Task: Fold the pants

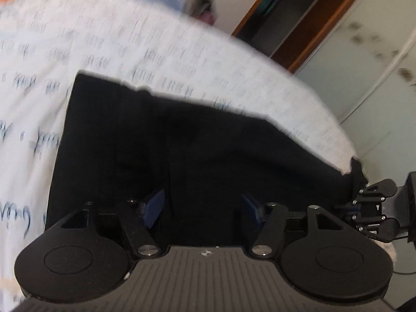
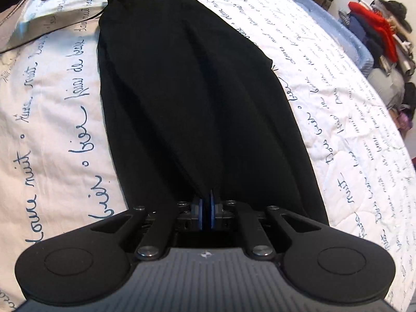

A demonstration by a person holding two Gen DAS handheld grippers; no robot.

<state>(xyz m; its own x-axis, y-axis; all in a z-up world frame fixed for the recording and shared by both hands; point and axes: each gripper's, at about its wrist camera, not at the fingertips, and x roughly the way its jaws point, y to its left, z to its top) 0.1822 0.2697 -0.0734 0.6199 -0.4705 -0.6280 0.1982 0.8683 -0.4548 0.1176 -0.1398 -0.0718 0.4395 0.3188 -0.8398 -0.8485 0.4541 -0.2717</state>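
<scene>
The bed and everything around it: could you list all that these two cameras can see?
pants: one pair, black, flat along the bedspread.
bedspread: one, white with dark handwriting, under the pants.
cable: one, black, on the bedspread by the pants' far end.
pile of clothes: one, red and dark, beyond the bed's far edge.
doorway: one, brown frame, beyond the bed.
wall: pale, stained, right of the doorway.
left hand-held gripper: black, blue pads, open above the pants.
right hand-held gripper: black, blue pads, shut on the pants' near end.
</scene>
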